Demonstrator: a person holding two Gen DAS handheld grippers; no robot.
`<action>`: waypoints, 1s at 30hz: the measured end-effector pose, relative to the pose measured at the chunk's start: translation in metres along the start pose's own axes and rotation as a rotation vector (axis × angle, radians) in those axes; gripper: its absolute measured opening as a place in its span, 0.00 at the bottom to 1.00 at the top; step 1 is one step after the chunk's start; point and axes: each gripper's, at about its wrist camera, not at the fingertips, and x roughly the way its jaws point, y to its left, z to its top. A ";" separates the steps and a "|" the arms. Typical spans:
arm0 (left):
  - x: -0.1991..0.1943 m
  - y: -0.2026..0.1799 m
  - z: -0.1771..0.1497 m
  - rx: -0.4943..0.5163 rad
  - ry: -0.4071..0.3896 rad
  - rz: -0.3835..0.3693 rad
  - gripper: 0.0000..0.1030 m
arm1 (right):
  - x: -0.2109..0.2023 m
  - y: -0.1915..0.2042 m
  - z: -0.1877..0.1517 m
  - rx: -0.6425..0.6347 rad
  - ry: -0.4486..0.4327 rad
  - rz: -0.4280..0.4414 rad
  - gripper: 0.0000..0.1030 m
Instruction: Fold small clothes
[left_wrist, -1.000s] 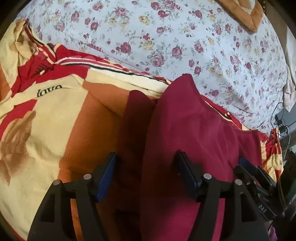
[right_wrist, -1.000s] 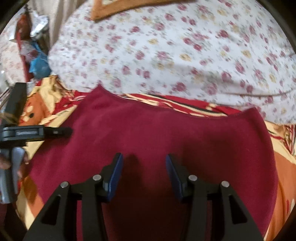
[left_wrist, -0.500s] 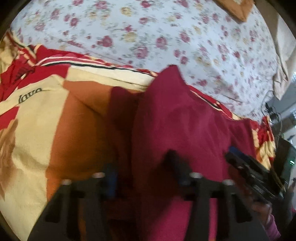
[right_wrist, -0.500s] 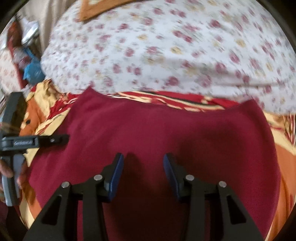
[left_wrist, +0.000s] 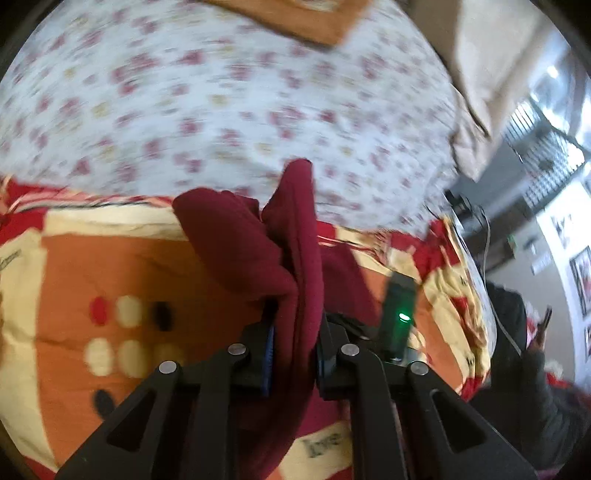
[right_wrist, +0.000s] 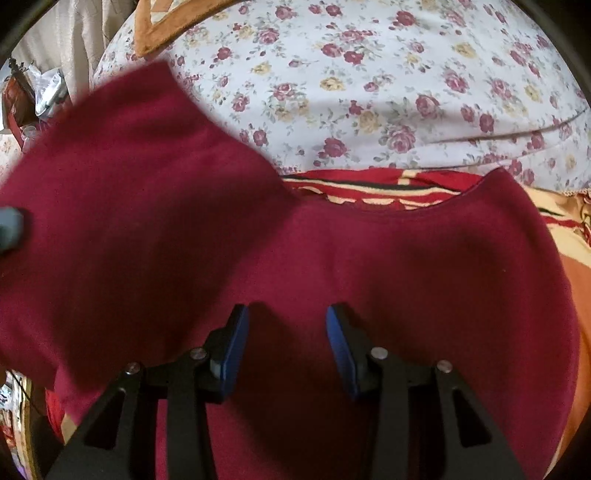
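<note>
Floral bedsheet (right_wrist: 388, 85) behind an orange-red blanket (left_wrist: 110, 266); framed pictures (left_wrist: 581, 280) on wall.

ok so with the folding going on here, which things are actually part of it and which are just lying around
Part of the job:
- maroon garment, one side lifted
- left gripper, shut on the garment's edge
- right gripper, open over the garment

Just lying about:
- patterned blanket under the garment
- floral bedsheet
- brown cushion
- beige curtain

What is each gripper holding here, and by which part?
The left gripper is shut on the maroon garment, pinching a bunched fold at its left edge and lifting it. The right gripper is open over the garment, holding nothing.
</note>
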 end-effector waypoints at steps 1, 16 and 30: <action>0.006 -0.011 -0.002 0.014 0.010 -0.009 0.06 | -0.005 -0.005 0.000 0.033 -0.002 0.017 0.45; 0.079 -0.058 -0.039 0.004 0.182 -0.194 0.26 | -0.049 -0.131 -0.050 0.792 -0.224 0.562 0.46; 0.017 0.000 -0.075 0.003 0.091 0.001 0.26 | -0.065 -0.109 -0.041 0.580 -0.181 0.538 0.72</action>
